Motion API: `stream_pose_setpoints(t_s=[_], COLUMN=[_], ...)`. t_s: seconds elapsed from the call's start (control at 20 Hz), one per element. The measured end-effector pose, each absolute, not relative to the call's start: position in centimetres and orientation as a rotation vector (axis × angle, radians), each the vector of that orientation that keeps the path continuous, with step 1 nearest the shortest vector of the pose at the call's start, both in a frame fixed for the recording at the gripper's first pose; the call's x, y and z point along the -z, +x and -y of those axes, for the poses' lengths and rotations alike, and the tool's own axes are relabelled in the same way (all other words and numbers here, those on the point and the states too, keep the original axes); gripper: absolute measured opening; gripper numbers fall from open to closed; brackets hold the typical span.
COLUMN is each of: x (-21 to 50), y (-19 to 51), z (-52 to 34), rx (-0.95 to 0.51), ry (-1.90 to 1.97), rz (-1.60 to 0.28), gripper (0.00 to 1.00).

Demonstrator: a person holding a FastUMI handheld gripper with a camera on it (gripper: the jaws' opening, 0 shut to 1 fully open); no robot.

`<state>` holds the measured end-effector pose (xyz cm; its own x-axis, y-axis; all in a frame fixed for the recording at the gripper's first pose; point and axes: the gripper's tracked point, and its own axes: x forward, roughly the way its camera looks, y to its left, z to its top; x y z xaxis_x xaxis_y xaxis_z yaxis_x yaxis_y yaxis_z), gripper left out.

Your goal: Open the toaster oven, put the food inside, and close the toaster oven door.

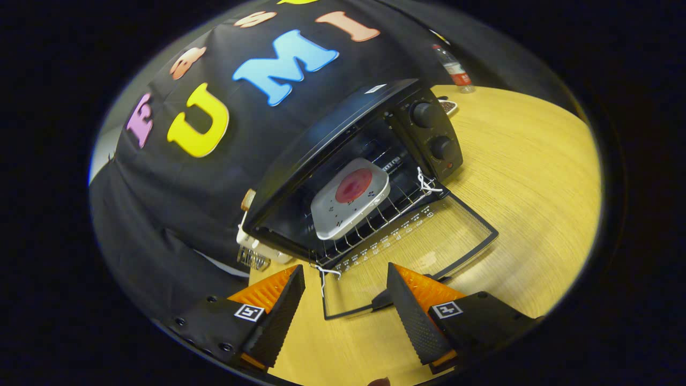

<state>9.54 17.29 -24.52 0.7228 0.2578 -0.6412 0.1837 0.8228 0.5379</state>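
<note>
Black and boxy, the toaster oven (343,161) sits on the wooden table (536,177) with its glass door (412,257) folded flat toward us. We see a grey plate (351,197) of red food (353,185) on the oven's wire rack, long side running inward. Our gripper (345,284) hangs empty, fingers apart, before the door's handle

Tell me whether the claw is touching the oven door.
Cannot tell. In the gripper view the open claw straddles the door handle; one finger overlaps it, contact unclear.
</note>
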Motion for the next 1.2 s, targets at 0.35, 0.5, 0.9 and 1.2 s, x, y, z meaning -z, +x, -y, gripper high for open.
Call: stream_pose_setpoints(t_s=[0.35,0.5,0.9,1.2], x=[27.7,29.4,33.0,34.7], y=[5.0,4.4,4.8,5.8], z=[-17.2,-15.8,-15.2,-14.2], rx=[-0.141,-0.107,-0.075,-0.019], ry=[0.258,0.108,-0.029,-0.072], rz=[-0.843,-0.867,-0.958,-0.998], gripper=[0.98,0.98,0.98,0.98])
